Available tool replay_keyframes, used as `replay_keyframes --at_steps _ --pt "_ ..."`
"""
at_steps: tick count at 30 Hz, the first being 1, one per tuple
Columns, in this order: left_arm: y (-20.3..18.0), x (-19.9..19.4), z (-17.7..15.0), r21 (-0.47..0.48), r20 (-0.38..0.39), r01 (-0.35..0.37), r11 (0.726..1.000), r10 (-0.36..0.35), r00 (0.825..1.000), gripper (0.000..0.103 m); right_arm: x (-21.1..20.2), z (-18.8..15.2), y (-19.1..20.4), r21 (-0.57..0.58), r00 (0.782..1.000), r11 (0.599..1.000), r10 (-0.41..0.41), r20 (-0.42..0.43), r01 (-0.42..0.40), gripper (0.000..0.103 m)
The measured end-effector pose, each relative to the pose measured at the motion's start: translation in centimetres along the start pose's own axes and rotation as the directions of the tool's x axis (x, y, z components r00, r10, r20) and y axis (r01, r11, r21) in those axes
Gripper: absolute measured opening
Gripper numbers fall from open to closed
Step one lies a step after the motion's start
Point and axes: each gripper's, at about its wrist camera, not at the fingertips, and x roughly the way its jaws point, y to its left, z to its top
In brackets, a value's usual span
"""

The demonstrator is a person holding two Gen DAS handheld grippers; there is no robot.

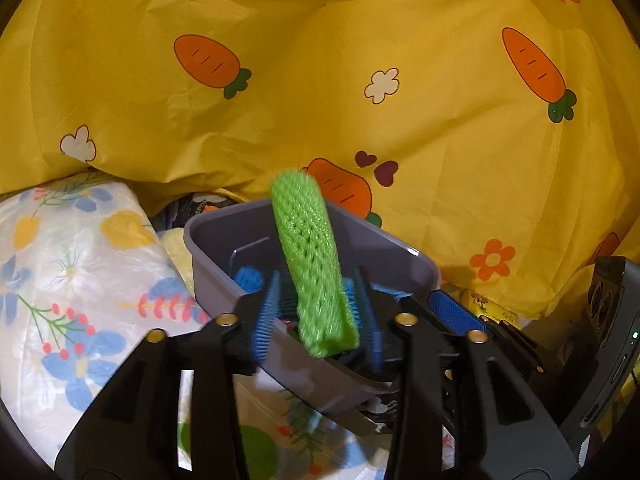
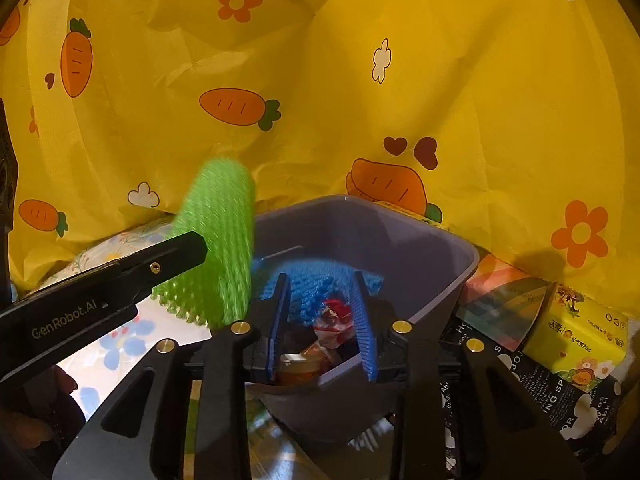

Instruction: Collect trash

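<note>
A grey-purple bin [image 1: 400, 248] [image 2: 440, 236] stands in front of both grippers. A green foam net [image 1: 308, 248] [image 2: 220, 232], blurred, hangs upright over the bin's near rim between the fingers of my left gripper [image 1: 316, 276]. The jaws stand apart with a gap on the left side, so the pads do not press it. My right gripper [image 2: 320, 280] is open above the bin, and nothing is pinched. Inside lie a blue foam net [image 2: 340, 276] [image 1: 248, 278], a red wrapper [image 2: 336, 312] and an orange-brown container [image 2: 296, 364]. One left finger [image 2: 120, 280] shows in the right wrist view.
A yellow cloth with carrots [image 1: 360, 80] [image 2: 400, 80] hangs close behind the bin. A floral plastic bag [image 1: 72, 260] lies at the left. On the right are a yellow tissue pack [image 2: 576, 328], a striped packet [image 2: 504, 304] and a black printed bag [image 2: 540, 384].
</note>
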Motion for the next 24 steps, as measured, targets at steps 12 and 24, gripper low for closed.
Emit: replay_keyframes --at_steps 12,24 --pt "2.5 -4.6 -2.0 -0.028 0.124 -0.25 0.968 0.251 0.96 0.095 -1.5 -0.9 1.0 -0.072 0.996 0.996 -0.054 0.066 0.059 0.088" --pt "3.6 -11.9 -5.9 0.0 0.209 -0.43 0.903 0.42 0.883 0.097 -4.0 -2.6 4.0 -0.114 0.997 0.993 -0.024 0.074 0.032 0.097"
